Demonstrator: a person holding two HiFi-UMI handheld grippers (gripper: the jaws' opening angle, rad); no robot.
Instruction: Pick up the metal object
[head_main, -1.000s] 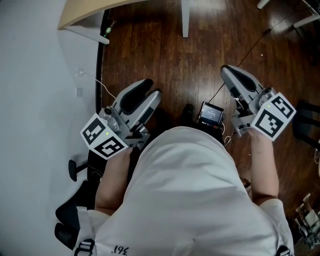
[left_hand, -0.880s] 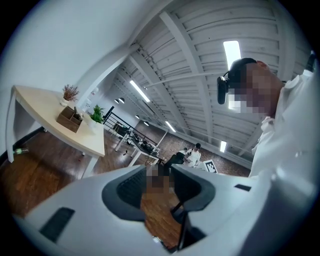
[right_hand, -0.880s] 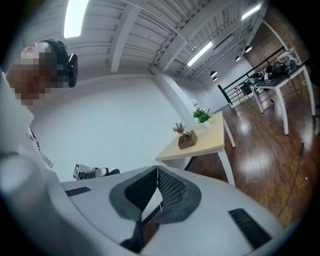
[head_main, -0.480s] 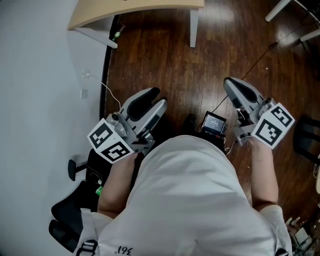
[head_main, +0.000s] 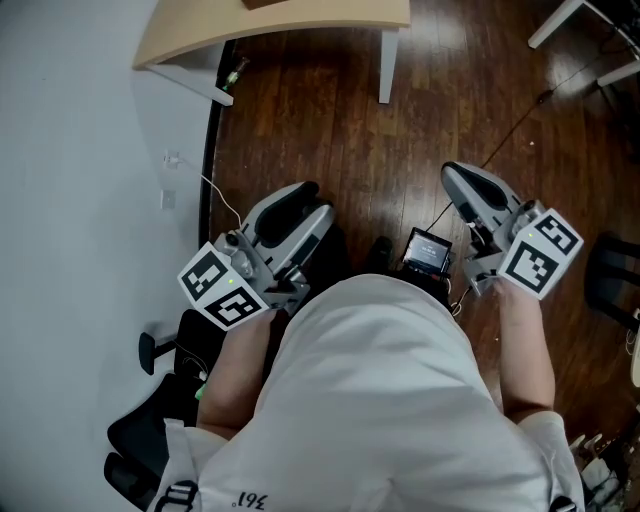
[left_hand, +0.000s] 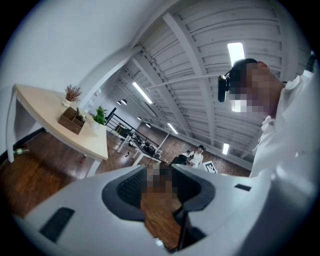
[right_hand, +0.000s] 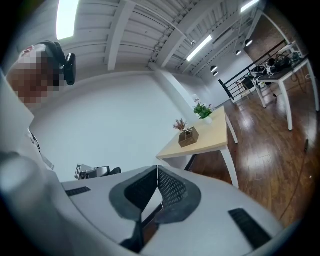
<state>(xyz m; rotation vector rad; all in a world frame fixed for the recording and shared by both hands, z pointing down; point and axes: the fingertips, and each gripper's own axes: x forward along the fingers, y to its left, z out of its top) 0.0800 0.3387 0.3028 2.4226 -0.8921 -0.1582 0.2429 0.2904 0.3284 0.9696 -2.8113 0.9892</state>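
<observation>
Head view. Left gripper is held over dark wood floor, with a gap visible between its two jaws. Right gripper reads as one closed shape. The marker cubes carry black-and-white squares only, no lettering. A small screen device lies on the floor between the grippers; its display text is too small to read. There is dark print at the hem of the white shirt, possibly digits, not legible. Table is cut off by the top edge. A black chair is partly hidden behind the person's arm.

Left gripper view. Left gripper has its jaws narrowly apart, with only floor showing in the gap and nothing held. Table carries a wooden box and a green plant. A seated person is far off and small.

Right gripper view. Right gripper has its jaw tips meeting and nothing between them. Table, box and plant lie beyond.

Metal object: cannot be made out in any view, so its location cannot be told.
</observation>
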